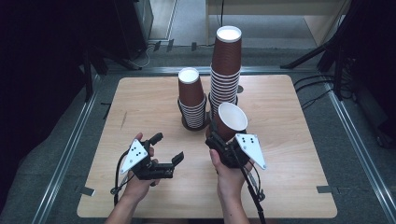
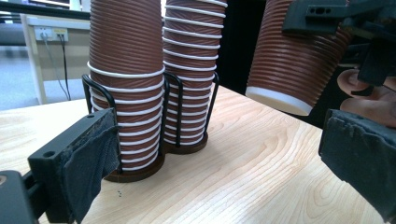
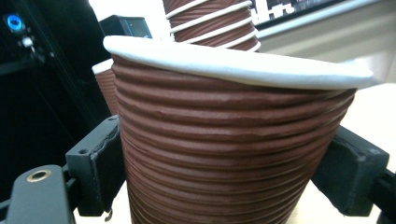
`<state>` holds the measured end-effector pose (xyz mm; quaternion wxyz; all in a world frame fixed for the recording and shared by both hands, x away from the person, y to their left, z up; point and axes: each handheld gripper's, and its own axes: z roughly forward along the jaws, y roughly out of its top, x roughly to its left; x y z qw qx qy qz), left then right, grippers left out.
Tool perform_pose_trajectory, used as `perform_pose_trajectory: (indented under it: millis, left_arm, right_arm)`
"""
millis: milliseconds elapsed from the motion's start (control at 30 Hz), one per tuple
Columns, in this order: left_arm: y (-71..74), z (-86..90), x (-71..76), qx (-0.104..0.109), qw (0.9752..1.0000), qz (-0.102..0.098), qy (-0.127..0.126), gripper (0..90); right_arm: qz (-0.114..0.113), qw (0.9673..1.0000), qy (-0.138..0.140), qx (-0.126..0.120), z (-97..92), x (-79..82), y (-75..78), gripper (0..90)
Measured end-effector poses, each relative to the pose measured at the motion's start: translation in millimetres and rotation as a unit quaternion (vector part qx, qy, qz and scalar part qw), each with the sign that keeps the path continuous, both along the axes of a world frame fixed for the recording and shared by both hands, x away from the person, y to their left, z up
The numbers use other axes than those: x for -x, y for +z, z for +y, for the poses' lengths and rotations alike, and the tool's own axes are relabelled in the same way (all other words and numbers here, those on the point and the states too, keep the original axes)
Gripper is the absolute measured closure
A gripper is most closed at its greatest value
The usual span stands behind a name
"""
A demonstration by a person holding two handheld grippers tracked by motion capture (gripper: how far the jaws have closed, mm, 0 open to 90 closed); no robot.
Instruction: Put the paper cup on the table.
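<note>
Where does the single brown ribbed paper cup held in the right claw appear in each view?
High view: the single brown ribbed paper cup sits centre, tilted, white inside showing.
Left gripper view: upper right, rim facing down-left.
Right gripper view: fills the middle between the jaws.
Shared landmark: the taller stack of brown cups.

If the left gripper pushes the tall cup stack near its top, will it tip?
Probably. The tall stack rises far above its wire holder, so a high push would likely lean it. The paper cups look light. The open left gripper should push low.
</note>
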<state>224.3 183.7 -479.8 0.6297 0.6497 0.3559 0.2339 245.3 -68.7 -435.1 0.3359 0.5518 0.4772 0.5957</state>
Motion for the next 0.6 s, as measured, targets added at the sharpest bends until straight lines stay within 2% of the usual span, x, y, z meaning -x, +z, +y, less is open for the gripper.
perform_pose_trajectory:
  millis: [133, 300, 467, 600]
  left_arm:
    - [-0.3, 0.6, -0.4, 0.000, 1.0000, 0.002, 0.001, 0.0]
    - [-0.4, -0.8, -0.4, -0.001, 1.0000, 0.002, 0.000, 0.0]
    - [-0.3, -1.4, -0.4, -0.002, 1.0000, 0.002, 0.001, 0.0]
    - [0.1, -1.1, 0.1, -0.001, 1.0000, 0.002, 0.002, 0.0]
  right_arm:
    - [-0.011, 0.9990, -0.003, 0.043, 1.0, 1.8, -0.4, 13.8]
    - [-0.026, 0.9959, -0.009, 0.087, 1.2, 3.4, -0.6, 13.8]
    - [-0.044, 0.9894, -0.015, 0.138, 4.1, 5.4, -1.8, 13.8]
    - [-0.054, 0.9846, -0.015, 0.165, 3.9, 6.2, -2.2, 13.7]
